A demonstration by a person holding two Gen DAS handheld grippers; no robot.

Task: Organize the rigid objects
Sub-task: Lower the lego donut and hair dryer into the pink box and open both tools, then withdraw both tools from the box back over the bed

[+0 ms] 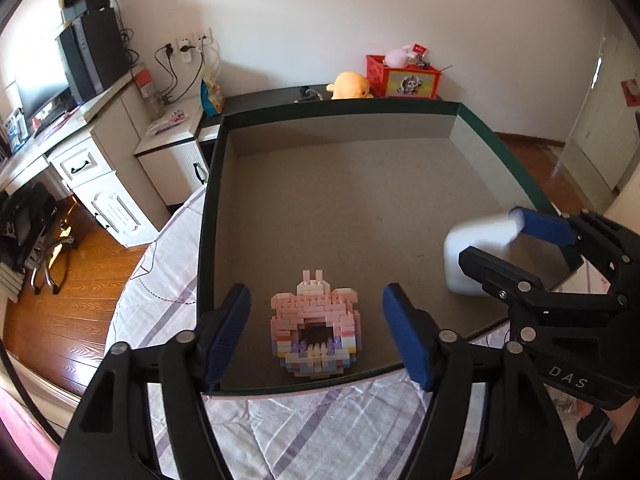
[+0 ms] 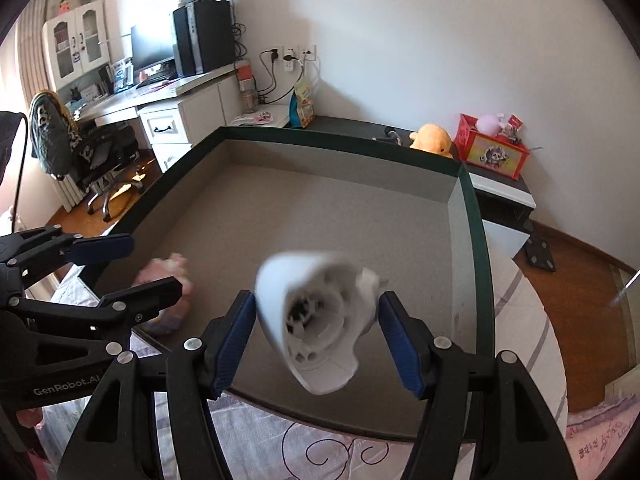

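**Both grippers over the tray, a white piece between the right jaws**

The left gripper [image 1: 316, 336] has its jaws spread wide, gripping nothing; between its blue pads [image 1: 228, 336] and a little beyond them sits the brick-built pink figure [image 1: 316, 332], upright on the tray floor near the front rim, clear of both pads, its dark round opening facing the camera.

The right gripper [image 2: 316, 336] has its jaws around the white plastic piece [image 2: 316, 320]; the piece is blurred, its open hollow end turned toward the right wrist camera; the left pad touches its side, while the right pad [image 2: 400, 348] lies just beside its ragged edge, and whether the piece is truly clamped or loose I cannot tell; in the left wrist view the same white piece [image 1: 476, 252] shows at the right side of the tray, between the right gripper's fingers [image 1: 544, 226].

Both things lie within the shallow dark-rimmed tray [image 1: 360, 106] with a grey-brown floor; the tray rests on a bed with a pale striped sheet [image 1: 304, 436].

Beyond the far rim stand a yellow plush toy [image 1: 352, 86] and a red box [image 1: 404, 76] on a dark surface; a white desk [image 1: 92, 152] with a monitor and speakers stands at the left, over a wooden floor.
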